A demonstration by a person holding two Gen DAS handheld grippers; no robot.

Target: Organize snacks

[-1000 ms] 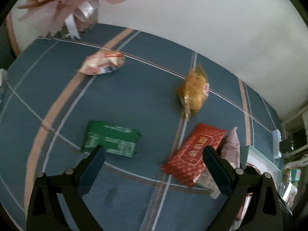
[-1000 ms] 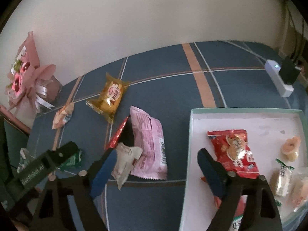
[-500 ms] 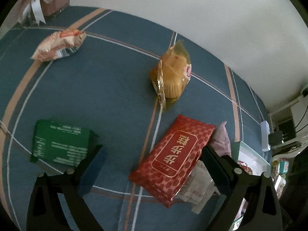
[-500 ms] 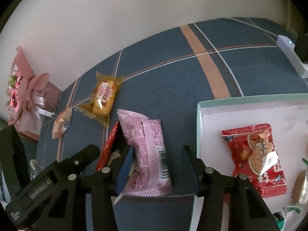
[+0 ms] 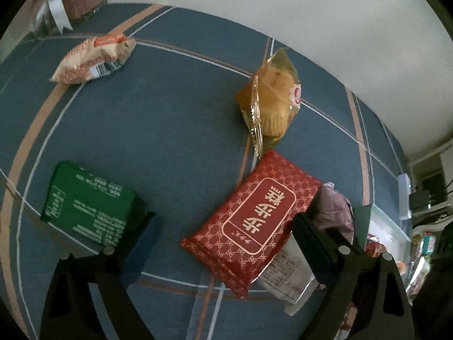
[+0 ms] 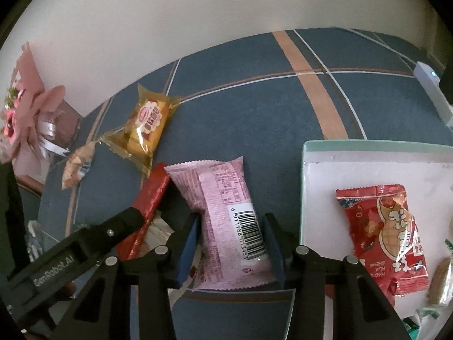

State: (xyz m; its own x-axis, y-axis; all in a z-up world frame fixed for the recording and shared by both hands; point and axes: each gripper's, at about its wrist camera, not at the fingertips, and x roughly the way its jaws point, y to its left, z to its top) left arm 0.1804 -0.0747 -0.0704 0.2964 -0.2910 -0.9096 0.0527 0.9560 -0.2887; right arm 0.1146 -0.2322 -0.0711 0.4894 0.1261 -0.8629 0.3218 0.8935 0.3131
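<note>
Now the right tongs [image 6: 230, 243] have just been closing around the pink snack packet [image 6: 226, 221], which sits low in the middle of the right wrist view; a second ago their jaws stood wide with the packet ahead of them, and they now bracket its barcode end, blue pads at or touching its sides, though whether they press yet cannot be told. That suggests the pick-up of this packet is under way, with the white tray [image 6: 308, 153] at the right of the frame the likely destination; a red peanut packet [image 6: 379, 235] and a few smaller snacks already lie in it. The left tongs [image 5: 226, 243] have also just been narrowing a little but stand wide apart, holding nothing, and have come lower and nearer to the red patterned packet [image 5: 252, 223], which now lies between the jaws at lower centre of the left wrist view. A white wrapper [image 5: 288, 274] pokes out from beneath that red packet, so the two may drag together. Other snacks lie loose on the blue plaid surface [image 5: 170, 119]: a green packet [image 5: 87, 206] at lower left, just beside the left jaw, a yellow cake packet [image 5: 271, 104] at upper centre, and a pale orange packet [image 5: 90, 59] at upper left. A pink bouquet [image 6: 25, 102] stands at the left edge of the right wrist view. The two tongs work close beside each other and could collide.
</note>
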